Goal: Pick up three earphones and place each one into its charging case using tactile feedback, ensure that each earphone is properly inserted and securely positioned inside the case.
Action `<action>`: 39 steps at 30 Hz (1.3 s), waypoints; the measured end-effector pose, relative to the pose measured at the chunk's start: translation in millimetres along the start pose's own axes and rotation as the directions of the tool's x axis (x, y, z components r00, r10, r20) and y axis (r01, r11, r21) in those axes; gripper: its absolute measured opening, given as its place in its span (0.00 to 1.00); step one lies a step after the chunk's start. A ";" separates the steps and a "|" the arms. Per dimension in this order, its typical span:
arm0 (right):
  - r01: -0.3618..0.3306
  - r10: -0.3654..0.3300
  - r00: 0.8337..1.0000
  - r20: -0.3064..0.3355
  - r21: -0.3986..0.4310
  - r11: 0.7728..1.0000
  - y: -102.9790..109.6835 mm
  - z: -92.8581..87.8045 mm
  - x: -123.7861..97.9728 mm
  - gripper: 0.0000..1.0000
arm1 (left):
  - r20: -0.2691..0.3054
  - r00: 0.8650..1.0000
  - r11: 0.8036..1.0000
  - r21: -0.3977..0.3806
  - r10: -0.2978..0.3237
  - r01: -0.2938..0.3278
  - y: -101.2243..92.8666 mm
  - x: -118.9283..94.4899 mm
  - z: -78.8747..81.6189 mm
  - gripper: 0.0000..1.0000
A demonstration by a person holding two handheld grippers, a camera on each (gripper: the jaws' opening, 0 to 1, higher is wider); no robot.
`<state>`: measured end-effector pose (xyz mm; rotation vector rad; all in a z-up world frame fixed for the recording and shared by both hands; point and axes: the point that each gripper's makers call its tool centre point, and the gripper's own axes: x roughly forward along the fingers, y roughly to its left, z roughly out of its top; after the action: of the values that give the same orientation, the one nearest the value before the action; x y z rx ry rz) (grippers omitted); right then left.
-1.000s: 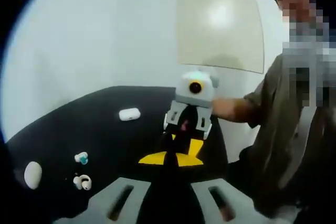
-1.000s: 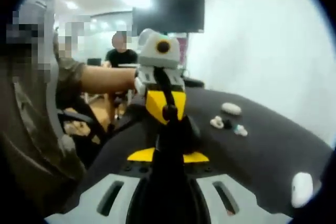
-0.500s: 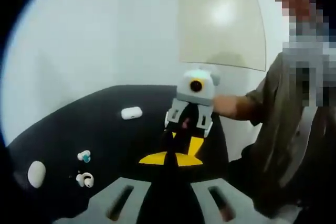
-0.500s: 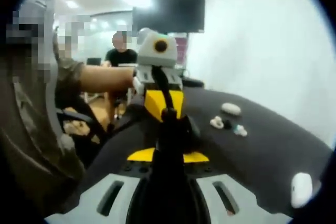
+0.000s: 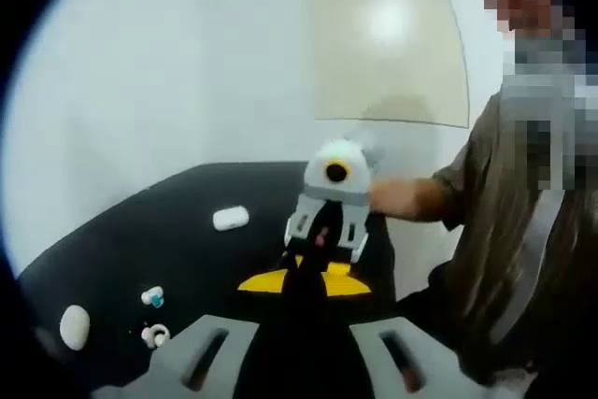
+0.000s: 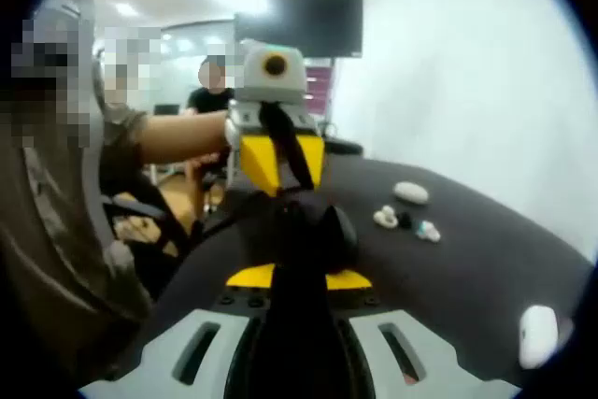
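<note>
Earphones sit loose on the black table (image 5: 121,240): in the left gripper view we see one with a teal tip (image 5: 152,297) and a white looped one (image 5: 153,334) at about 8 o'clock, just apart from each other. A white oval case (image 5: 74,326) lies further out toward 8, a second white case (image 5: 230,219) at about 10, well apart from the earphones.

In the right gripper view the same cluster is at 3 o'clock: white earphone (image 6: 385,218), a dark piece (image 6: 405,221) that is probably the third earphone, teal-tipped one (image 6: 428,231), with a case (image 6: 411,192) just beyond and another case (image 6: 536,335) at 4.

Left gripper (image 6: 277,151) and right gripper (image 5: 322,242) face each other above the table. Both sets of jaws look pressed together with nothing between them.
</note>
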<state>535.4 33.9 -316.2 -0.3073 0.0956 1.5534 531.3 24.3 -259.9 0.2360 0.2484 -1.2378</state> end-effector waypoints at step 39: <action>-0.020 0.020 1.000 -0.001 0.016 1.000 -4.7 1.7 -1.4 0.19 | 0.029 0.998 0.996 -0.078 -0.048 0.050 21.7 -3.4 -46.7 0.24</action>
<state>539.8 33.0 -313.6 -0.2955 0.1121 1.5714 548.2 48.6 -302.2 0.1454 0.2804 -1.2764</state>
